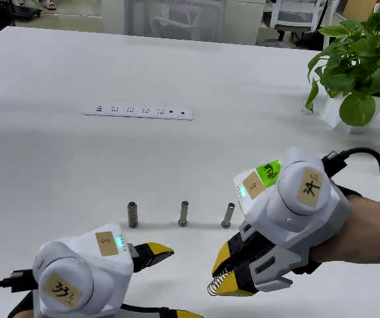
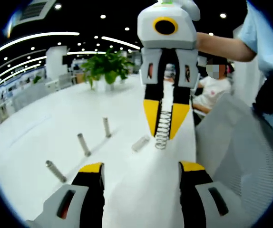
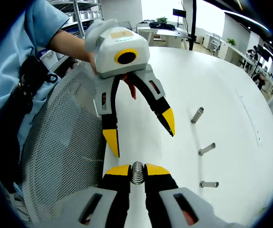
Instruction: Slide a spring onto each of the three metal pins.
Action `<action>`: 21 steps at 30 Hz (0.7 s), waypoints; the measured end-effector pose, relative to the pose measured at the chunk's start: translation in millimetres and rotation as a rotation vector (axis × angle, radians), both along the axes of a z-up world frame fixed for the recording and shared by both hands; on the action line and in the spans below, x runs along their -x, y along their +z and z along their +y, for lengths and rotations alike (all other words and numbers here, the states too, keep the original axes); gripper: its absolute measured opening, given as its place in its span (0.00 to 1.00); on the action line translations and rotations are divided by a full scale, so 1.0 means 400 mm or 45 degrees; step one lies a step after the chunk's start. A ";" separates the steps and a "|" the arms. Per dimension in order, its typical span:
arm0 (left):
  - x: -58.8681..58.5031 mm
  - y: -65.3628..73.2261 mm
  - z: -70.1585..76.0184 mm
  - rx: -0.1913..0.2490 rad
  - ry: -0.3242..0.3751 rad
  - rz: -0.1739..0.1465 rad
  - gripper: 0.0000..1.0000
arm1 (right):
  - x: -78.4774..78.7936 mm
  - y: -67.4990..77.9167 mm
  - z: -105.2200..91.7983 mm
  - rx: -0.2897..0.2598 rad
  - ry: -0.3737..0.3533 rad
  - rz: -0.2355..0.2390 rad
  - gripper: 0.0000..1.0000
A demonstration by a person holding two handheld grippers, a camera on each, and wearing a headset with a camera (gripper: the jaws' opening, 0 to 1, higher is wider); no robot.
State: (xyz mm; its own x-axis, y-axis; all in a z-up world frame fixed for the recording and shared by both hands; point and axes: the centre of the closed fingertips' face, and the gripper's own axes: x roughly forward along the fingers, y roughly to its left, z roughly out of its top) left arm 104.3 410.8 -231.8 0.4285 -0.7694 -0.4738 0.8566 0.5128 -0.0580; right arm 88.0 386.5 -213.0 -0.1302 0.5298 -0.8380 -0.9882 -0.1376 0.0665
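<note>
The right gripper (image 1: 224,273) tilts down over the white table (image 1: 77,172), its jaws pinching a small steel coil spring (image 1: 212,285). The left gripper (image 1: 170,281) hovers beside it with jaws spread wide.

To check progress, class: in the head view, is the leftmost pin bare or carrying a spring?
Carrying one: the leftmost pin looks coiled.

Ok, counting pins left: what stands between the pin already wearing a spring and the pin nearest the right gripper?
One bare pin, standing between the sprung pin and the right-hand pin; the head view shows it.
</note>
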 end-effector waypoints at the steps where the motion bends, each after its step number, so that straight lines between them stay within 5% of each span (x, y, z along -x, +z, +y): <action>1: -0.008 0.007 0.010 0.018 0.045 -0.010 0.66 | -0.002 0.000 0.003 0.002 0.008 0.000 0.12; 9: -0.038 0.022 0.079 0.056 0.236 -0.019 0.80 | -0.039 0.003 0.015 0.006 0.048 -0.045 0.12; 16: -0.049 0.012 0.118 0.022 0.329 -0.024 1.00 | -0.084 0.003 0.019 0.024 0.071 -0.089 0.12; 21: -0.050 0.007 0.139 0.021 0.368 -0.029 1.00 | -0.128 0.013 0.031 0.024 0.077 -0.145 0.12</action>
